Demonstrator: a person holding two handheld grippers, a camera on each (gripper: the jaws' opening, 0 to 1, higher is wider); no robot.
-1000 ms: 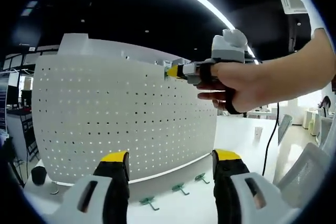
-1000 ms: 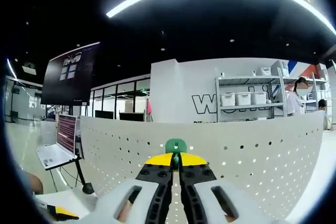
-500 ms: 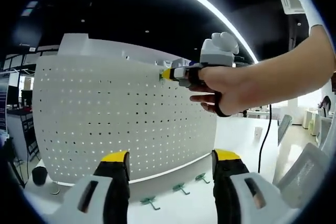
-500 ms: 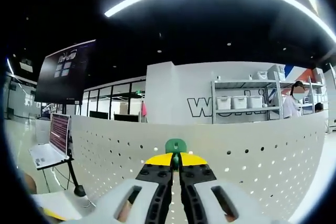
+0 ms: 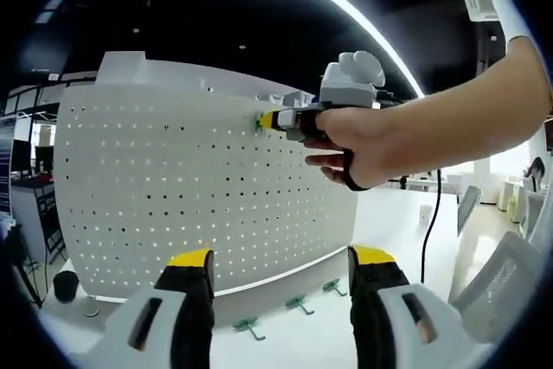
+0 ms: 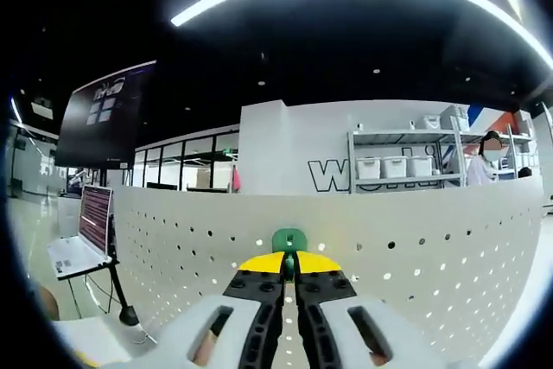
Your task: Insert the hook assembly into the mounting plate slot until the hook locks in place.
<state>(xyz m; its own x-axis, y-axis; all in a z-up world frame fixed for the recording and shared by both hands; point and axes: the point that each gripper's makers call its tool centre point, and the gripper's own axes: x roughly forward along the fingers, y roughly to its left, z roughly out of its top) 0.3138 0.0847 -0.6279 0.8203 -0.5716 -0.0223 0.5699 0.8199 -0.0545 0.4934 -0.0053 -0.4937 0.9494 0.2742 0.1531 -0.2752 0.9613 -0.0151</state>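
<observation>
White pegboard (image 5: 207, 187) stands on my table (image 5: 389, 213). My right tool (image 6: 289, 267) pinches a green hook (image 6: 289, 239) against its upper holes; my left tool (image 5: 278, 257) hangs spread, spare hooks (image 5: 298, 304) lying below.

Right gripper carried the hook leftward along the top of the board

In the left gripper view the right gripper (image 5: 270, 119), held in the person's hand (image 5: 367, 140), slid left along the upper edge of the white pegboard (image 5: 190, 205) and a touch lower, bringing the green hook (image 5: 259, 120) up against the board's face where a second ago it sat further right. In the right gripper view the pegboard rose slightly and drew nearer, its holes larger around the hook (image 6: 289, 240) pinched in the closed jaws.
</observation>
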